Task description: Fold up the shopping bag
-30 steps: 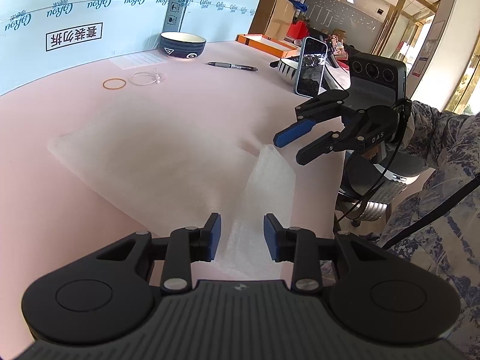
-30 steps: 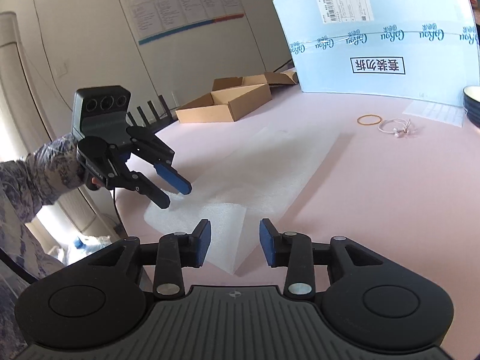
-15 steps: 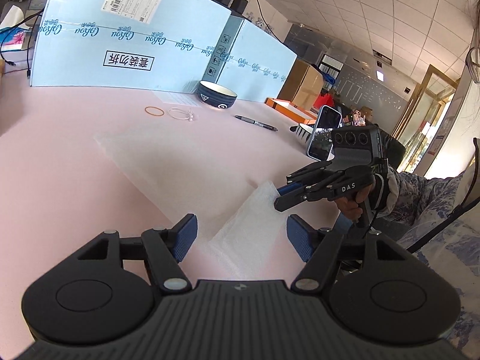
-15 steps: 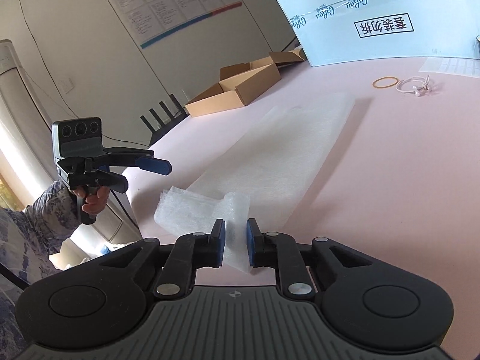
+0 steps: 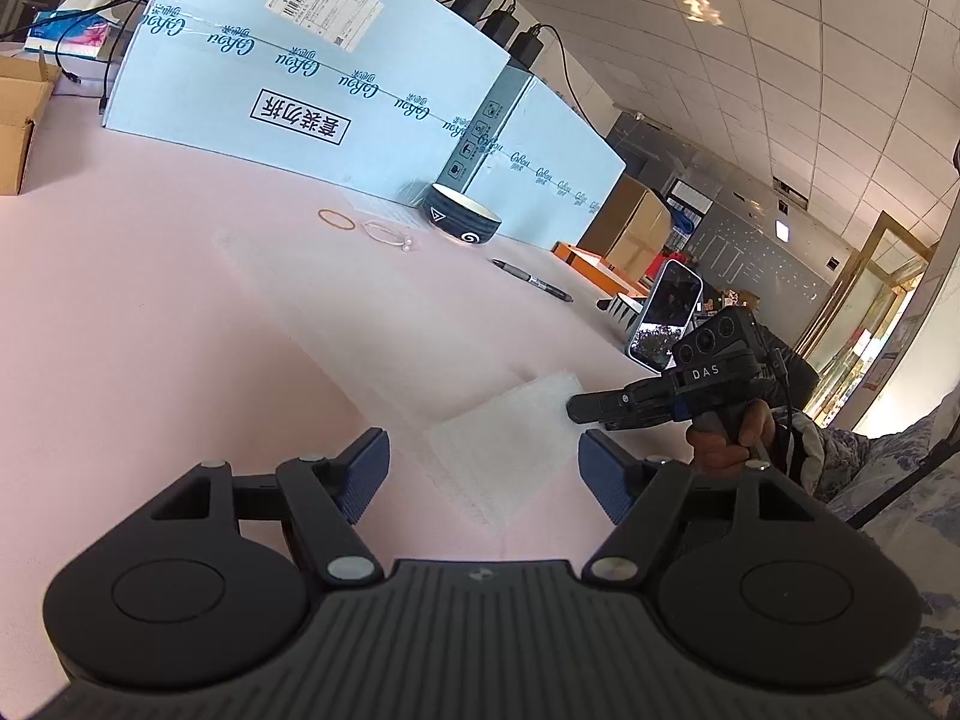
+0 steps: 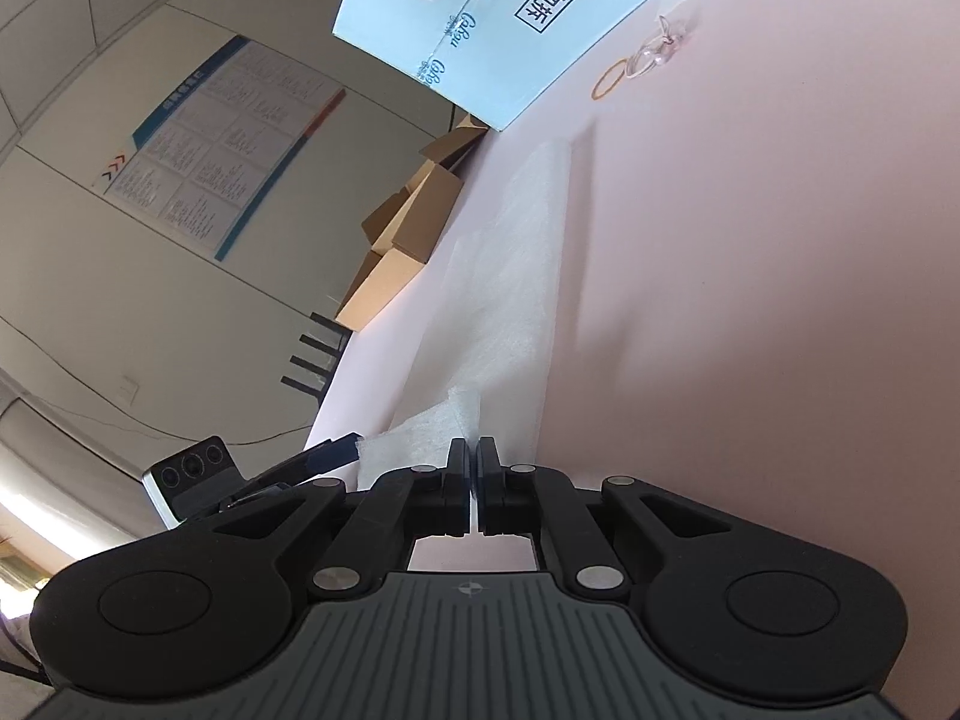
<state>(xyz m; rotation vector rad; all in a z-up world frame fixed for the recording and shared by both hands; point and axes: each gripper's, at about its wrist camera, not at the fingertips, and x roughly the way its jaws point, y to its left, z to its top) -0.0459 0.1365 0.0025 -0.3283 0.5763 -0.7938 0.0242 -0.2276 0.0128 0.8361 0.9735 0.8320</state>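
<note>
The white, translucent shopping bag (image 5: pixel 510 438) lies flat as a long strip on the pink table (image 5: pixel 150 330), with its near end folded over. In the right wrist view the bag (image 6: pixel 510 300) runs away from the fingertips. My right gripper (image 6: pixel 477 447) is shut on the near corner of the bag; the left wrist view shows the right gripper (image 5: pixel 576 407) pinching that corner from the right. My left gripper (image 5: pixel 480 450) hovers low over the folded end, its jaws opening, and the bag lies between the blue pads without touching them. The left gripper (image 6: pixel 336 450) shows at the bag's left.
A light blue carton (image 5: pixel 300 90) stands at the back. In front of it lie a dark bowl (image 5: pixel 462 219), an orange rubber band (image 5: pixel 336 219), a clear ring (image 5: pixel 387 234) and a pen (image 5: pixel 531 282). A phone (image 5: pixel 666 312) stands at the right edge. Cardboard boxes (image 6: pixel 408 240) sit far left.
The right gripper shut on the bag's near corner, sank and rolled over. The left gripper's jaws widened and it moved in low behind the folded end.
</note>
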